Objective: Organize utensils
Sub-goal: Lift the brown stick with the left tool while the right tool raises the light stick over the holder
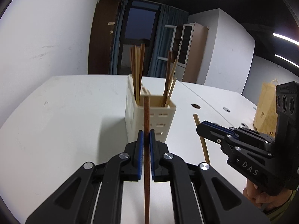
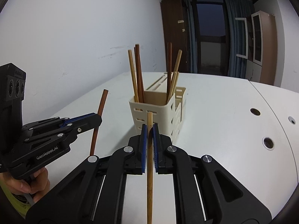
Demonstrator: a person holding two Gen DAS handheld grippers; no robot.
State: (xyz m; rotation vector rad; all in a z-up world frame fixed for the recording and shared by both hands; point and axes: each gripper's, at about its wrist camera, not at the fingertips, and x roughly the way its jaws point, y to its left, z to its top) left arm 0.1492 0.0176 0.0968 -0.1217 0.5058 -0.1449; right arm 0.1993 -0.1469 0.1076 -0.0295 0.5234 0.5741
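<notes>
Left gripper (image 1: 146, 136): jaws pinching a dark brown chopstick (image 1: 146, 123), upright.
Right gripper (image 2: 150, 130): jaws pinching a pale bamboo chopstick (image 2: 149, 160), upright.
Holder (image 1: 149, 115): cream slotted box at 12 o'clock beyond both grippers, on the white table (image 1: 65, 121).
Contents: more chopsticks (image 2: 138, 74) standing inside.

Ahead of both grippers stands the holder (image 1: 149, 115), with chopsticks (image 1: 137, 71) leaning up from its left and right corners; the middle of its mouth lies open between them. The table (image 1: 65, 121) to either side of it is bare, and the two grippers ride side by side, apart.
</notes>
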